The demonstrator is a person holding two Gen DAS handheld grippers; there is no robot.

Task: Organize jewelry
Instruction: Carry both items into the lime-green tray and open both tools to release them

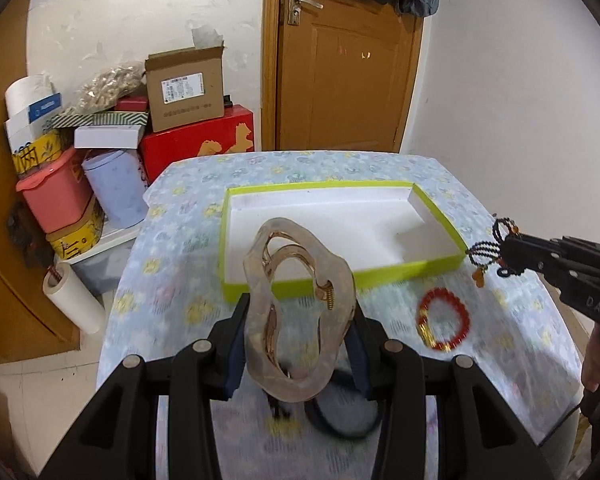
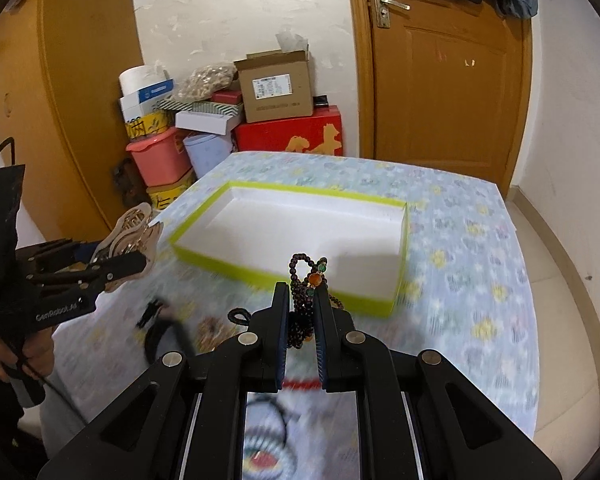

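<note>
The left gripper (image 1: 300, 320) is holding its fingers (image 1: 236, 344) wide, clamping a translucent wavy hair claw clip (image 1: 296, 308) above the flowered tablecloth (image 1: 188, 240). Ahead, the green-rimmed tray (image 1: 340, 276) is sitting with nothing in it. The right gripper (image 2: 303, 300) is pinching a dark beaded bracelet (image 2: 306, 296) between nearly closed fingers (image 2: 281, 320). A red beaded bracelet (image 1: 444, 320) is lying on the cloth near the tray.

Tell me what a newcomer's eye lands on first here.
The lime-rimmed tray, white inside with nothing in it, in the middle of the flowered table. Before it, the left gripper holds a wavy translucent hair clip, and the right gripper pinches dark beads.
</note>
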